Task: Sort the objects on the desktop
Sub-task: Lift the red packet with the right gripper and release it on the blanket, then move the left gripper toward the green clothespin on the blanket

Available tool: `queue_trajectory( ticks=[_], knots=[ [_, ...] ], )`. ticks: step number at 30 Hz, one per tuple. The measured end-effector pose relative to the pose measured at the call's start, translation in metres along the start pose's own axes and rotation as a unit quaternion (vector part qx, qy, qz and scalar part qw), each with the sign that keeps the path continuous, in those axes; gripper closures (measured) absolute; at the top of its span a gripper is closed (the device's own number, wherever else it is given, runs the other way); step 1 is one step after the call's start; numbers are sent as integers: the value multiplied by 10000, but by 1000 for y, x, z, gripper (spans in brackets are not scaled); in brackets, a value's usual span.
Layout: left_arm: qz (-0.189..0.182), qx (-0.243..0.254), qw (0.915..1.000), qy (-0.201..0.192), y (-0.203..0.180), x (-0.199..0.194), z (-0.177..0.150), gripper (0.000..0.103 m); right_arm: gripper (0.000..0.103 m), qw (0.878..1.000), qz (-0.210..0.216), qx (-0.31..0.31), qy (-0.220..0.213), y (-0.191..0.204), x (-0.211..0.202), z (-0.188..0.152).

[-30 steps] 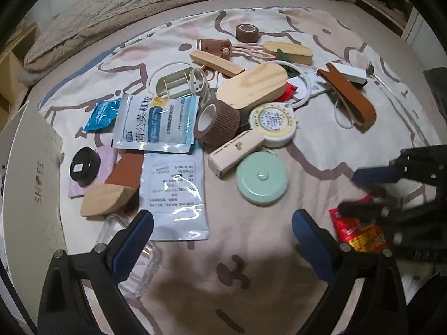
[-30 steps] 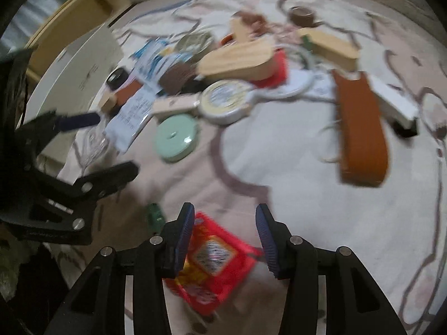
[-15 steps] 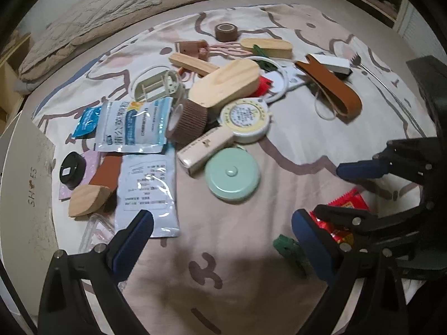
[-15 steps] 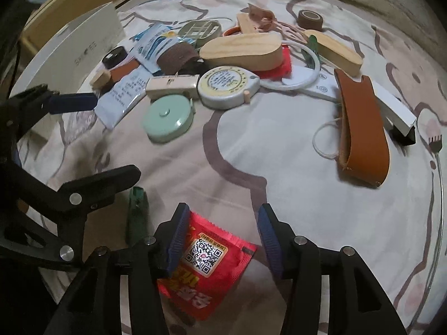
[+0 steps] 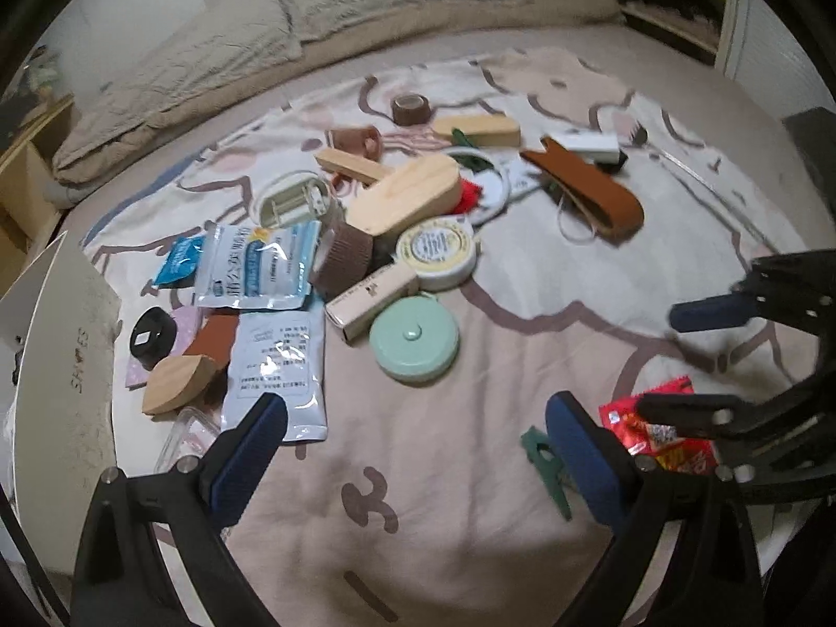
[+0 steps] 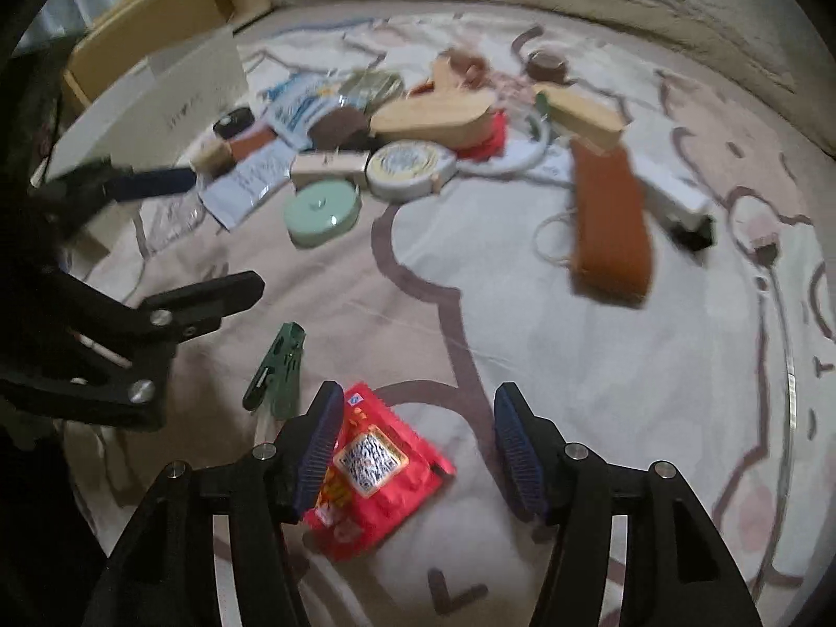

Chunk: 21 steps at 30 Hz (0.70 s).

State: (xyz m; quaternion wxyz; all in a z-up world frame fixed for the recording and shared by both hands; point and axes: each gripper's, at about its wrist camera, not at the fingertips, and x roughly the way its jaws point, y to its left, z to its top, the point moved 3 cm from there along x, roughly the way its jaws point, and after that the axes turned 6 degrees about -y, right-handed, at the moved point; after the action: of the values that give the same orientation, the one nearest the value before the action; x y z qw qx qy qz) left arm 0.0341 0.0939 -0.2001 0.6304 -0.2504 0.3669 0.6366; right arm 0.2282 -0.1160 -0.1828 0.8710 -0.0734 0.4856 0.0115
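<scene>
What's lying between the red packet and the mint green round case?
Only bare patterned bedsheet separates the red packet from the mint green round case; the dark green clip sits beside it, per the right wrist view.

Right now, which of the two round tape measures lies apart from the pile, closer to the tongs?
The mint green tape measure. It lies at the near edge of the pile, while the white and yellow tape measure lies farther back, against the large wooden block.

Dim, warm indoor light; soft shadows only. Strong fisheye bending and dark vignette at edges. Motion blur throughout, worst in right wrist view.
</scene>
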Motion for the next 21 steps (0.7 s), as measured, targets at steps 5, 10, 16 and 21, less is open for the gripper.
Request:
queue_trajectory(
  ticks=[5,10,16,21],
  knots=[
    [-92,-359,9993,60,-5,6,-17,4,43,9997,-256,34,40,0,-10,-10],
    [-135,-251,9996,8,-17,3,-33,4,43,9984,-422,377,55,-1,-13,-27],
    [-217,82,9997,-76,-29,2,-41,4,43,9948,-438,875,-295,-3,-24,-43],
    [-178,406,9988,-188,-30,4,-46,4,43,9951,-488,742,-444,8,-26,-46]
  ],
)
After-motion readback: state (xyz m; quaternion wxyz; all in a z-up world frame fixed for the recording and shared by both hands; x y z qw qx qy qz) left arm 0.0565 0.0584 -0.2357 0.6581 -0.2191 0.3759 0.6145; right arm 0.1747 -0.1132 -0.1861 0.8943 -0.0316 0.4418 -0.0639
